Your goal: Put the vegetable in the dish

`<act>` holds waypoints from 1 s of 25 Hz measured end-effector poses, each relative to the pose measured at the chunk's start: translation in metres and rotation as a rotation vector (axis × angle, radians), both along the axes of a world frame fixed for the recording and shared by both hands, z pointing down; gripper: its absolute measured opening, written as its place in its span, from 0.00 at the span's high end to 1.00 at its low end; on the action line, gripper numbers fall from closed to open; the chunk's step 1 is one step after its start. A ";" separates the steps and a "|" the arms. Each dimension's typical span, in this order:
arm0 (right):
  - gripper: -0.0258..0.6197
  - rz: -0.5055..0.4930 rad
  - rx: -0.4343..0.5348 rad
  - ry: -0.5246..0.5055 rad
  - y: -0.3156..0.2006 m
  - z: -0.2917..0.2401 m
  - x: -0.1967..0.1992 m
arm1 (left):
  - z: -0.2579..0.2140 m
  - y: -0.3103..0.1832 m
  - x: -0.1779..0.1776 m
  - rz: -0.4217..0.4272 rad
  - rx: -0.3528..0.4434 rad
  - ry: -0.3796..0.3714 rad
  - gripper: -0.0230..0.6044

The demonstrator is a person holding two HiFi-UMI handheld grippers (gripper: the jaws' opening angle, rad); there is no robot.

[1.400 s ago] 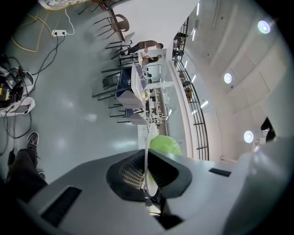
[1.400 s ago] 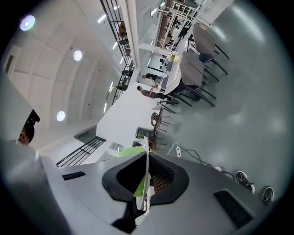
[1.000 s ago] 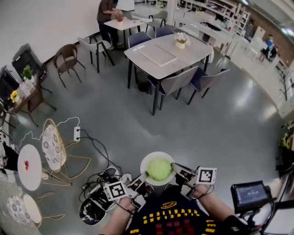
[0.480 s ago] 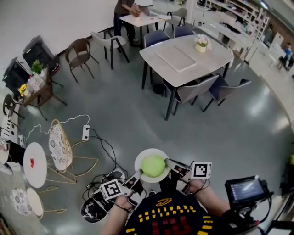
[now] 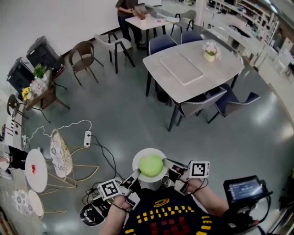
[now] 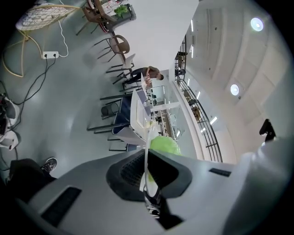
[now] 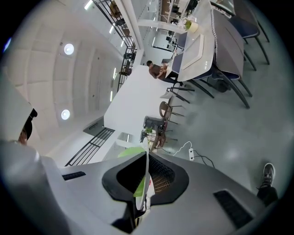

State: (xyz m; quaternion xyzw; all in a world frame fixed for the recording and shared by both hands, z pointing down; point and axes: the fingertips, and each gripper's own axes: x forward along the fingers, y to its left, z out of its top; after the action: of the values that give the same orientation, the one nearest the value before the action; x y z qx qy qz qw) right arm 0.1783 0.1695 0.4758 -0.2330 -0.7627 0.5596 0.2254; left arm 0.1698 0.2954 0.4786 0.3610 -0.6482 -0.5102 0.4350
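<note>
A round green vegetable (image 5: 151,165) lies in a white dish (image 5: 139,159) that I carry in the air above the grey floor. My left gripper (image 5: 133,175) is shut on the dish's left rim and my right gripper (image 5: 168,164) on its right rim. In the left gripper view the dish (image 6: 146,153) shows edge-on between the jaws, with the vegetable (image 6: 164,145) bulging past it. The right gripper view likewise has the thin dish (image 7: 146,172) clamped between the jaws and the vegetable (image 7: 132,153) beside it.
A white dining table (image 5: 193,65) with chairs (image 5: 199,104) and a flower pot (image 5: 210,50) stands ahead. A person (image 5: 126,13) leans over a far table. Wire chairs (image 5: 63,158), a power strip (image 5: 87,137) with cables and small round tables (image 5: 35,169) are at left. A screen (image 5: 242,190) sits at right.
The view has turned: the dining table and chairs have slid rightward and down in the head view. Both grippers keep holding the dish with the vegetable in it.
</note>
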 end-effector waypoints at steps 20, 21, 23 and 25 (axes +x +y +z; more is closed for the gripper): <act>0.93 0.112 0.053 0.057 -0.013 0.001 -0.210 | 0.000 -0.014 -0.227 0.109 0.039 0.024 0.95; 0.93 0.117 0.054 0.050 -0.011 -0.001 -0.219 | -0.001 -0.012 -0.236 0.116 0.040 0.025 0.95; 0.93 0.125 0.060 0.030 -0.006 -0.005 -0.238 | -0.002 -0.008 -0.256 0.131 0.041 0.024 0.95; 0.93 0.136 0.074 0.034 -0.001 -0.003 -0.255 | 0.001 -0.002 -0.276 0.145 0.042 0.018 0.95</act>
State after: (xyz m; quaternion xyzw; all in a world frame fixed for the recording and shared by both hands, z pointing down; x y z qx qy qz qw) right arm -0.0765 0.1688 0.4727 -0.1627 -0.7928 0.5492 0.2083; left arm -0.1059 0.2930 0.4799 0.4116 -0.6054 -0.4941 0.4689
